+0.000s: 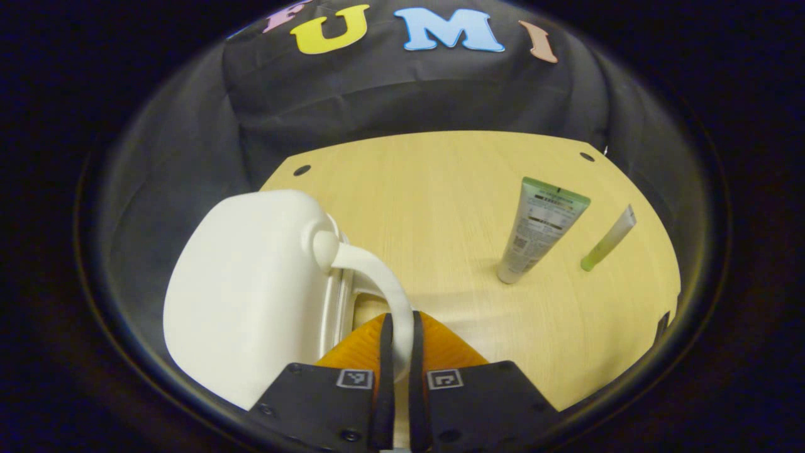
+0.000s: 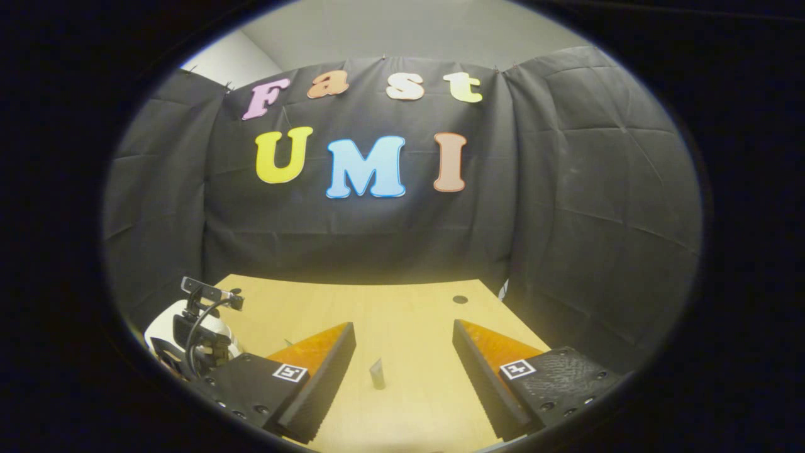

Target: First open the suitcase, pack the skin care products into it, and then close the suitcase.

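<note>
Light wooden table (image 1: 440,189): white suitcase (image 1: 245,283) at nine o'clock, green-topped tube (image 1: 541,229) and slim tube (image 1: 609,238) at two o'clock

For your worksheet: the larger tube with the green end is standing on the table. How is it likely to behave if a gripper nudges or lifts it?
The larger tube stands on its small cap, leaning, so a nudge would probably tip it. Its flat crimped green end suggests a soft body that may dent when squeezed. It looks smooth, so it may slip. The slim tube beside it stands apart.

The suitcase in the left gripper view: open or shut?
Slightly open. The left gripper is shut on the suitcase's handle, and a narrow gap shows at the rim of the white suitcase.
</note>
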### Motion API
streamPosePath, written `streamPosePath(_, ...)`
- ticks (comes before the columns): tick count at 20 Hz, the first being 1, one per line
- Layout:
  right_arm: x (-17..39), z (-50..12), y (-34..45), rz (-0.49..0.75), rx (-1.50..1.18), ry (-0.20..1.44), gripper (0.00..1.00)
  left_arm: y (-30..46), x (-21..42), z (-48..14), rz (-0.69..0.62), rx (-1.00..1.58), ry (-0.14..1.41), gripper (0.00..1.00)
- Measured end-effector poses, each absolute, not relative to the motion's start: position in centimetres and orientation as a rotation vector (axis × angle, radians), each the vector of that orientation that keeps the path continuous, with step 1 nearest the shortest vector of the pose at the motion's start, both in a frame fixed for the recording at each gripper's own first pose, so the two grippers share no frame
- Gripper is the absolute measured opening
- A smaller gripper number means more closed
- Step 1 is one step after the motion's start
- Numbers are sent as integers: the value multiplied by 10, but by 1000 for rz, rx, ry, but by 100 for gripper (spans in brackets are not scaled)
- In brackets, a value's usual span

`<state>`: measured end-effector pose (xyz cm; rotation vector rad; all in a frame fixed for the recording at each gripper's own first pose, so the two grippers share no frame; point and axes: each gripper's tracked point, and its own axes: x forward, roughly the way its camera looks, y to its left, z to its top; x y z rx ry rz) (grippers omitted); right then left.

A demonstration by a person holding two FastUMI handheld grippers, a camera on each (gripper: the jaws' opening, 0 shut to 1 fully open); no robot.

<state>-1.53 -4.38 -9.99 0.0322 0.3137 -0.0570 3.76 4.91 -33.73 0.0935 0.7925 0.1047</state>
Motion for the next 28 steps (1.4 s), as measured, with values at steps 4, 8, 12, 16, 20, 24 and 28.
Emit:
streamPosePath(4,-9,-102,-31,-28,42,316,94,33,19,-333,35,53,812,17)
streamPosePath(8,-4,-103,-21,1,35,313,94,32,9,-291,18,18,723,16)
streamPosePath(12,-2,-107,-23,-3,62,317,95,48,-7,-220,34,26,635,16)
streamPosePath(16,2,-114,-28,-24,111,324,95,107,-11,-137,100,141,532,16)
streamPosePath(20,6,-120,-29,-35,160,331,95,198,-18,-73,239,231,450,15)
streamPosePath(24,5,-125,-34,-47,166,332,95,290,-25,-45,371,298,428,15)
streamPosePath(28,0,-131,-43,-64,161,346,94,387,-29,-49,481,375,453,15)
